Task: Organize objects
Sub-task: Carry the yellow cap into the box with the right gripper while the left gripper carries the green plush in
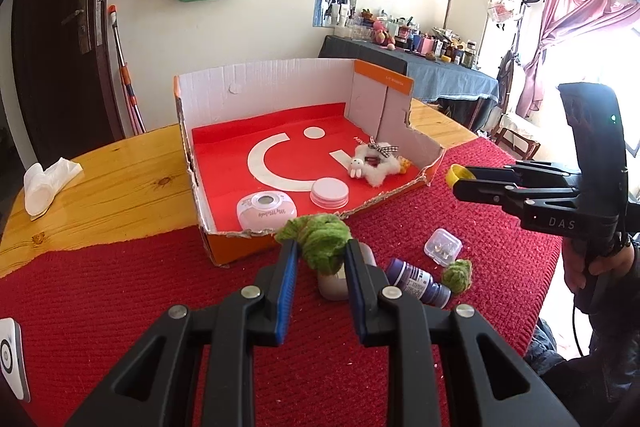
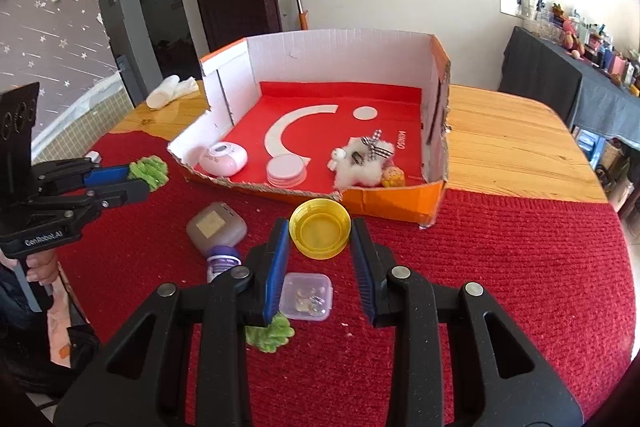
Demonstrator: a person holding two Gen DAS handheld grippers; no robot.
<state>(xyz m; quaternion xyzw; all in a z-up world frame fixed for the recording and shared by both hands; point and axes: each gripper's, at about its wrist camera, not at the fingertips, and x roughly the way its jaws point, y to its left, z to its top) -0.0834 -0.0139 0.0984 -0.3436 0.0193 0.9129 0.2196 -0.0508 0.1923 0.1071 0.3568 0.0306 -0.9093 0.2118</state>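
Left hand-held gripper (image 1: 320,259) is closed on a green plush piece (image 1: 318,241), held at lower centre just short of the box (image 1: 280,83). Right hand-held gripper (image 2: 320,233) clasps a yellow cap (image 2: 320,233) at frame centre. Step in hand: carrying. Next, judged: lift over the torn front wall, then release inside.

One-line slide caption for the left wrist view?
Left gripper carries a green fuzzy piece toward the orange box.
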